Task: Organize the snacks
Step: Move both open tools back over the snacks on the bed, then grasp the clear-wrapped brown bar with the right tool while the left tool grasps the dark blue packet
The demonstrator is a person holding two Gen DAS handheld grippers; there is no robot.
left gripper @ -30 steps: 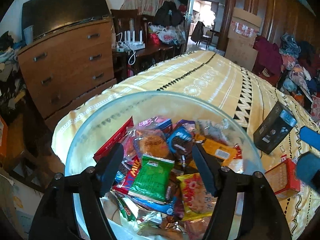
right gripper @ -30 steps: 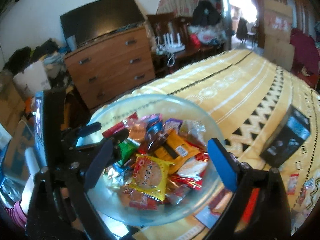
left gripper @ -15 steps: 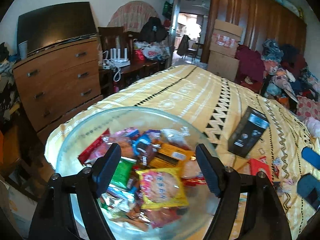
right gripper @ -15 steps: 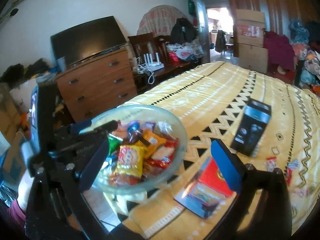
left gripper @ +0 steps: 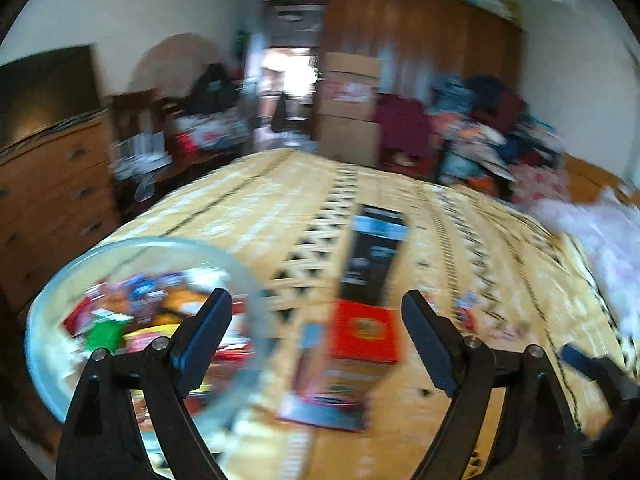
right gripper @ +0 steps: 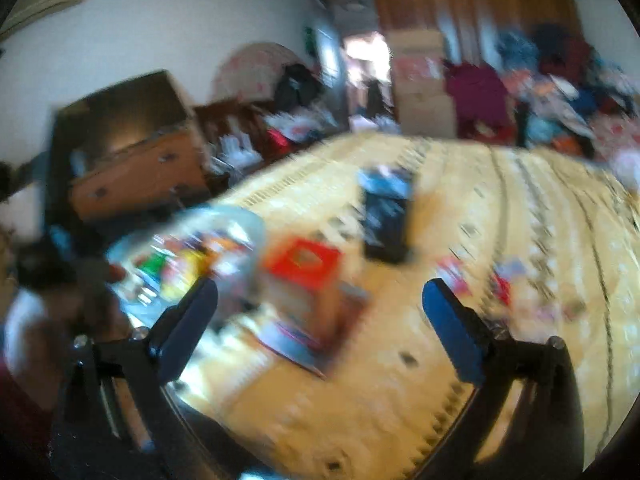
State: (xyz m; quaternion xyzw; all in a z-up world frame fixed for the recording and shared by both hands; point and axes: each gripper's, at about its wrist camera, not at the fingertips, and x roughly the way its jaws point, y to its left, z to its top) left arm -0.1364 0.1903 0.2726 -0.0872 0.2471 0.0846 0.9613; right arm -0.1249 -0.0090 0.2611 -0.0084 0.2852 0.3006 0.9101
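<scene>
Both grippers empty: left gripper [left gripper: 316,312] jaws opening, right gripper [right gripper: 320,300] seemingly widest.

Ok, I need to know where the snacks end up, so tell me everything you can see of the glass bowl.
The glass bowl is round, clear and wide-mouthed, with a thick pale rim. It sits upright near the corner of the yellow patterned bedspread, left of the red box. Inside is a heap of small wrapped snacks in red, green, blue and orange. Neither gripper touches it. Motion blur hides finer detail.
</scene>
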